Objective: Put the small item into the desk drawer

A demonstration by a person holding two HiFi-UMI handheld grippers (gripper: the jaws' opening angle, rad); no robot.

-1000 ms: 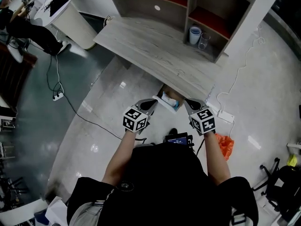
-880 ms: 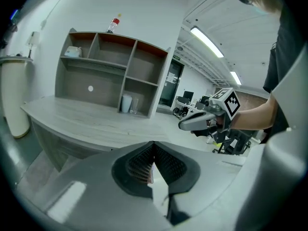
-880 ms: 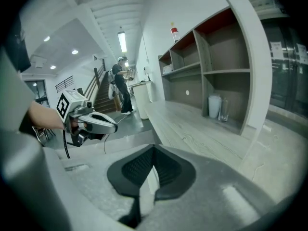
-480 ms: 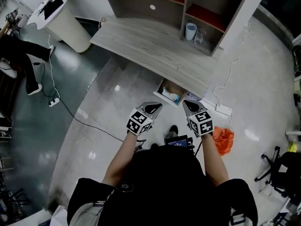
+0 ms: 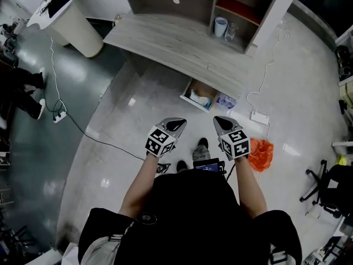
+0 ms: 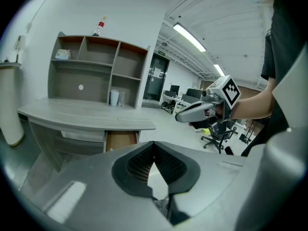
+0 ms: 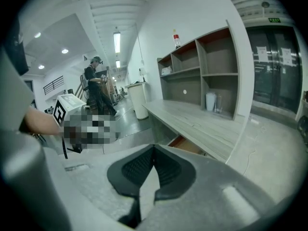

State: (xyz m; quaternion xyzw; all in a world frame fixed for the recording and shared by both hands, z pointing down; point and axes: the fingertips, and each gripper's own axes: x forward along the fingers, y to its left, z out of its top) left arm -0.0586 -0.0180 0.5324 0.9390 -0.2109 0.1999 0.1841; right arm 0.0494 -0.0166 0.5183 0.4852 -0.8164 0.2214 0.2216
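Head view first. Spotted the drawer [image 5: 207, 90] pulled out from under the worktop [image 5: 176, 46], well apart from both grippers. Made out a white-and-blue thing lying inside, probably the item [image 5: 197, 98], though too small to swear to. Found the left gripper [image 5: 177, 123] and right gripper [image 5: 219, 122] held side by side, low and close in, tips aimed at the drawer, with nothing in either. Read that as a rest pose, kept clear of the drawer front so as not to bump it. Also noticed a cup [image 5: 220, 25] up on the shelf [image 5: 242, 15] and an orange bag [image 5: 260, 154] on the floor [image 5: 138, 131] off to the right, neither in the way.

Left gripper view next. Saw the pads pressed together, tip to tip, pinching nothing, with only floor visible through the notch below. Caught the open drawer far ahead under the worktop, and the right gripper floating off to the right.

Right gripper view last. Same deal: pads squeezed together, empty. Looked along the worktop edge, with the drawer poking out beneath it.

Figured on the drop as already done, going by empty grippers and stuff sitting in the drawer. Guessed at one job left, a nudge on the drawer front to close it. Reckoned pressed-together pads a decent blunt tip for that.
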